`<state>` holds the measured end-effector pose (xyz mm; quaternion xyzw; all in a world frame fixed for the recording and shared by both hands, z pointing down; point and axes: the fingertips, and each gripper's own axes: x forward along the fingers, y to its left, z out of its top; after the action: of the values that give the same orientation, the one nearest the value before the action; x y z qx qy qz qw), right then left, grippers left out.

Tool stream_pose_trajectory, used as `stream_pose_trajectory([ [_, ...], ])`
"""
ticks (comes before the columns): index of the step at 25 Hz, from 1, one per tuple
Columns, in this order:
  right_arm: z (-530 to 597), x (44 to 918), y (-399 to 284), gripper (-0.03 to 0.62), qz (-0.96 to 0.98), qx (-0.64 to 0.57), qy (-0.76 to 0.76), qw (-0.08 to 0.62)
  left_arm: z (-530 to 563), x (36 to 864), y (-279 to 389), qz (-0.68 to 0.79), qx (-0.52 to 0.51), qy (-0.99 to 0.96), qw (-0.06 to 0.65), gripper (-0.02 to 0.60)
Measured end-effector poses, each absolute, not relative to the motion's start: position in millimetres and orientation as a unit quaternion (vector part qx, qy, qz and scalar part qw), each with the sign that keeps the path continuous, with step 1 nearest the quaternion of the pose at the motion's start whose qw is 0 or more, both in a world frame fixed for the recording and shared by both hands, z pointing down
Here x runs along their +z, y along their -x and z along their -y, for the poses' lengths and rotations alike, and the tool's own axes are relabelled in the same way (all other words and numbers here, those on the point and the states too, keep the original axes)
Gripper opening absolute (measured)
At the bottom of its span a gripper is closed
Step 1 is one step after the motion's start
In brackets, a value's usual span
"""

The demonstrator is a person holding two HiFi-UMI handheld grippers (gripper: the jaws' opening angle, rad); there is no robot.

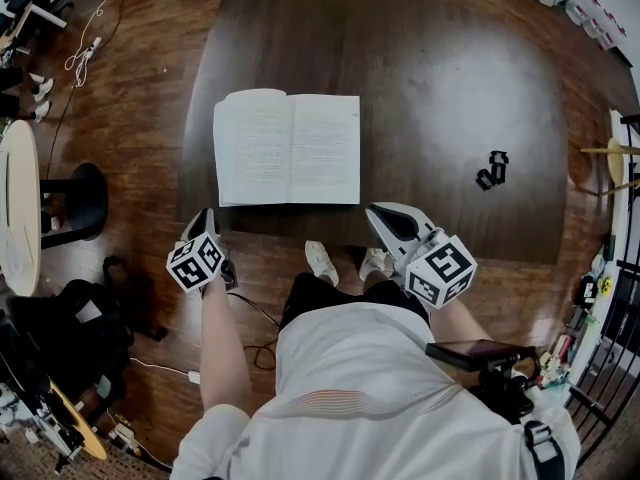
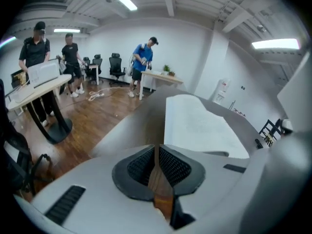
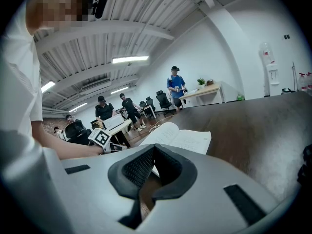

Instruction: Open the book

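Grey left gripper (image 1: pixel 205 220) is cracked open, nothing in it; grey right gripper (image 1: pixel 376 212) is pinched shut. White-paged book (image 1: pixel 288 148) lies open flat on the dark wooden table (image 1: pixel 450 88) just ahead.

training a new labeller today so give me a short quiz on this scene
1. True or false: the book lies closed on the table.
2. Which gripper is nearer the small black object? A) left gripper B) right gripper
3. Fill in: between the left gripper's jaws there is ____.

Key: 1 false, it lies open; 2 B; 3 nothing.
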<state>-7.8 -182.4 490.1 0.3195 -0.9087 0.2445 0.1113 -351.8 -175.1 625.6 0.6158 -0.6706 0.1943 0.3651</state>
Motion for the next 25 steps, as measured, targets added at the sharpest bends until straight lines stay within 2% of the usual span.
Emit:
stream_pose_trajectory([
  [4,181.2,490.0,3.4,0.000,0.909,0.243,-0.321,0.110,189.7,552.2,321.4,0.668,0.165,-0.669,0.281,0.037],
  [14,185.8,472.8,8.2,0.000,0.916,0.230,-0.317,0.092,236.9,431.8,223.7,0.582,0.074,-0.795,0.157,0.037],
  [25,209.9,419.8,-6.9,0.000,0.923,0.172,-0.341,0.045,234.2,347.1,141.5,0.498,0.046,-0.862,0.076,0.037],
])
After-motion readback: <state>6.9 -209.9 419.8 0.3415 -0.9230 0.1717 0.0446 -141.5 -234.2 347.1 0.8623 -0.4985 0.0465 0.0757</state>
